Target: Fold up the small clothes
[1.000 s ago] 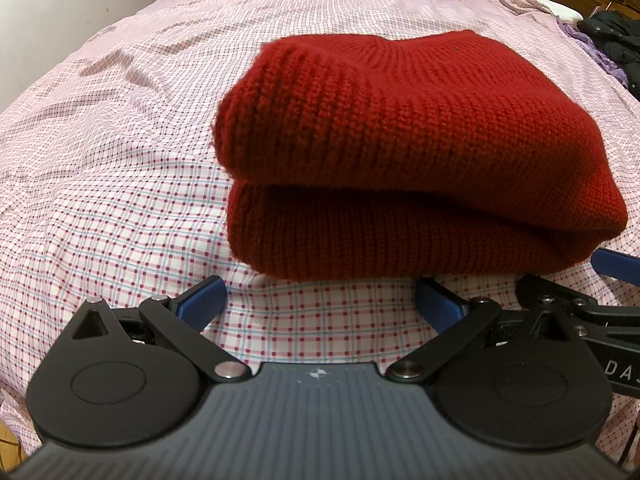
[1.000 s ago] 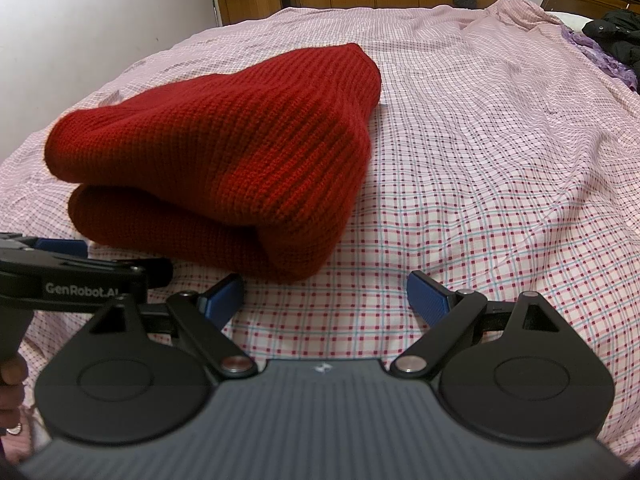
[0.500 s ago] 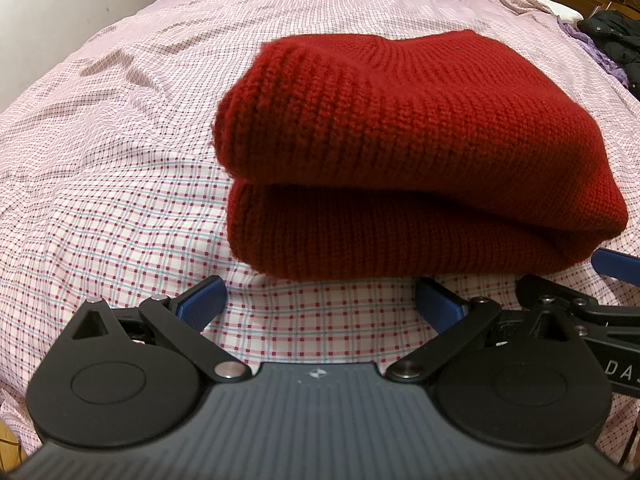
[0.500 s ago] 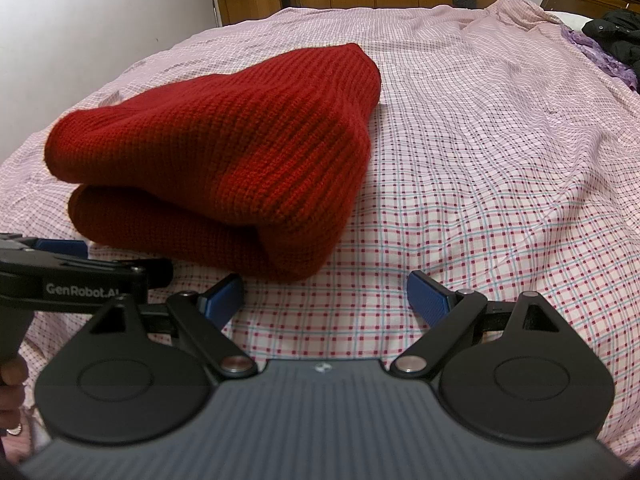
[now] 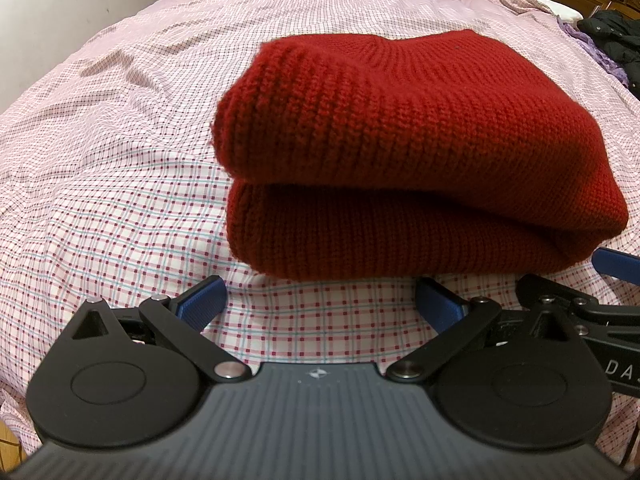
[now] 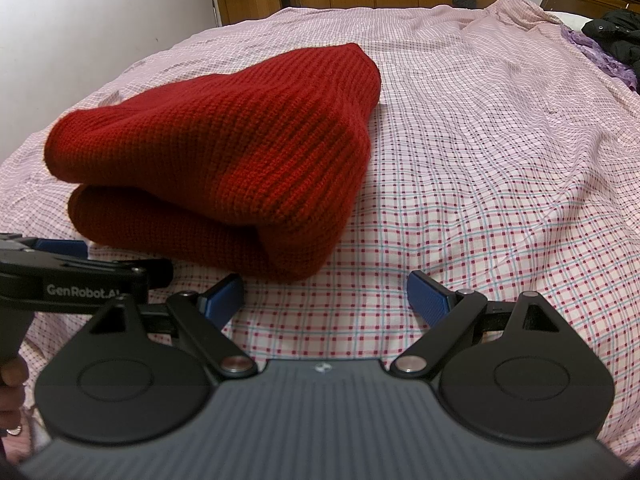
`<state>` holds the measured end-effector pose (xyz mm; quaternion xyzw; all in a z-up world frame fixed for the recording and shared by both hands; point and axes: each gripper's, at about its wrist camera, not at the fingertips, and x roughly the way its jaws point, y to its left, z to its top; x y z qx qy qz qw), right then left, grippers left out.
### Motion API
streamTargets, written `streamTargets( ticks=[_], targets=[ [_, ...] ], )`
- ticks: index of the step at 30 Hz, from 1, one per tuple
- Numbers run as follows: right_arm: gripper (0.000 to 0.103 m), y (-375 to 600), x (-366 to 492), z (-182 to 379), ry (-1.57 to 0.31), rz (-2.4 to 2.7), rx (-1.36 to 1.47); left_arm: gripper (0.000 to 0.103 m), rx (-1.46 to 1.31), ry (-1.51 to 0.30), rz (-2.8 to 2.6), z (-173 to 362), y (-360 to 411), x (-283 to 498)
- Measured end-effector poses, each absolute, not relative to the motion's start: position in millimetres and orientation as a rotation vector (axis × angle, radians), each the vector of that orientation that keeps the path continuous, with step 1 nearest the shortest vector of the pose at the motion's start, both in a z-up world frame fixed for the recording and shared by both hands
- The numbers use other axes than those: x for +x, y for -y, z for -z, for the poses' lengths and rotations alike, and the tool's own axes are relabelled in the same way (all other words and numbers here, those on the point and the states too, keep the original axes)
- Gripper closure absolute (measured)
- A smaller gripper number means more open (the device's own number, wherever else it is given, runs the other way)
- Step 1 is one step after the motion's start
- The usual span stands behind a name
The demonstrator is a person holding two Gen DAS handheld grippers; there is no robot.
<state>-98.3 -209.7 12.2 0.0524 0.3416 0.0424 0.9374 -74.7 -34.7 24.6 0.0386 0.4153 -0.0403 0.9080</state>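
A red knitted garment (image 5: 408,152) is lying folded in two layers on the checked bedsheet (image 5: 120,184), with its upper layer sitting squarely over the lower one. The left gripper (image 5: 320,304) is hovering just in front of the garment's near edge, its blue-padded fingers (image 5: 202,302) standing spread wide with nothing between them but the sheet; the fold is lying just beyond the fingertips, centred slightly to the right of the gap, and is not touching either pad. The right gripper (image 6: 326,294) is likewise sitting with its fingers (image 6: 428,294) spread apart and gripping nothing. From its view the garment (image 6: 224,160) is lying ahead and to the left, its rounded near corner reaching down just above the left pad, while the right pad is facing bare sheet (image 6: 500,160). The left gripper's body is showing at the left edge of the right wrist view, beside the garment's near side. Dark clothing (image 6: 618,42) is lying at the far right of the bed.
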Motion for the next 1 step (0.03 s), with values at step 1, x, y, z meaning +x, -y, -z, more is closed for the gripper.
streamTargets(
  ticks=[1],
  targets=[
    [0.012,210.1,-98.6,-12.4,-0.698,-0.087,0.107,0.0,0.08,-0.857,0.083,-24.7,34.7,-74.7]
  ],
)
